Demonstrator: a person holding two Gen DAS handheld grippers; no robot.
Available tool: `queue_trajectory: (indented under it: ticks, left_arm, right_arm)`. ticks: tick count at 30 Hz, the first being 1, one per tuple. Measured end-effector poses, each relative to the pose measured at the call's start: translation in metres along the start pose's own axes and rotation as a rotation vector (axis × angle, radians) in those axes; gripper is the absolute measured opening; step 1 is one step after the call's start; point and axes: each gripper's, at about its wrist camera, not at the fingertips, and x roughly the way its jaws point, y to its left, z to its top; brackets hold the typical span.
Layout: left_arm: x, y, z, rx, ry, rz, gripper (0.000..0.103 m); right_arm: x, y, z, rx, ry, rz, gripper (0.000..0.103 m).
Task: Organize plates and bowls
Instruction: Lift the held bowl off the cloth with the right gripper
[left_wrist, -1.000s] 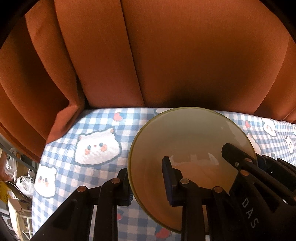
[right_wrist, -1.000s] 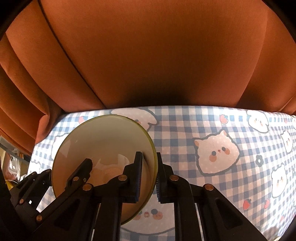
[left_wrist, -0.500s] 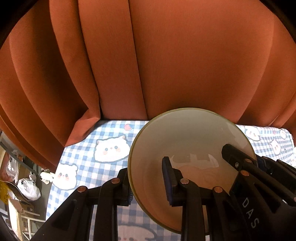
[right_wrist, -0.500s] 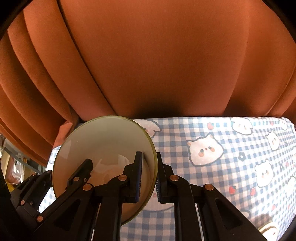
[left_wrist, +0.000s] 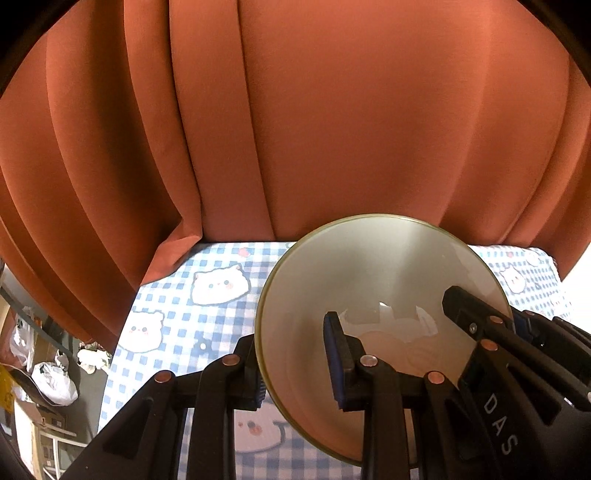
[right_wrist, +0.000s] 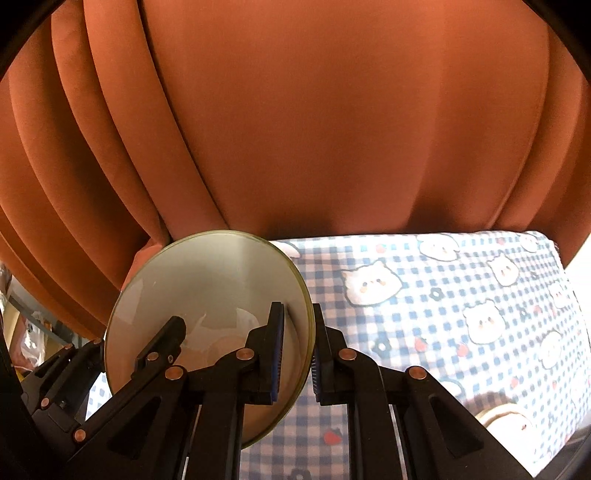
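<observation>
Pale cream round ceramic bowl with thin olive rim (left_wrist: 384, 295) clamped at both sides: left claw (left_wrist: 295, 365) on its 9 o'clock wall, right claw (right_wrist: 297, 354) on its 3 o'clock wall, both pressed tight. Lifted higher than 1 second ago, table in blue-and-white checked cloth with cartoon bears (right_wrist: 443, 295) now farther below; carrying stage likely under way. Rust-orange pleated curtain (left_wrist: 332, 129) close at 12 o'clock. Table edge dropping away at 9 o'clock. Open cloth toward 3 o'clock.
</observation>
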Motion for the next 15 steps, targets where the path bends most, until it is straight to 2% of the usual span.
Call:
queue_trajectory:
  ticks: [7,15]
  left_arm:
    - [-0.023,-0.02,-0.027,0.016,-0.005,-0.002,0.025]
    - [-0.048,-0.05,-0.063,-0.007,0.009,0.017,0.025]
  right_arm:
    - [-0.032,-0.018,-0.03,0.021,-0.009,-0.004,0.016]
    - [-0.058,-0.046,-0.065,-0.013,0.001,0.016,0.016]
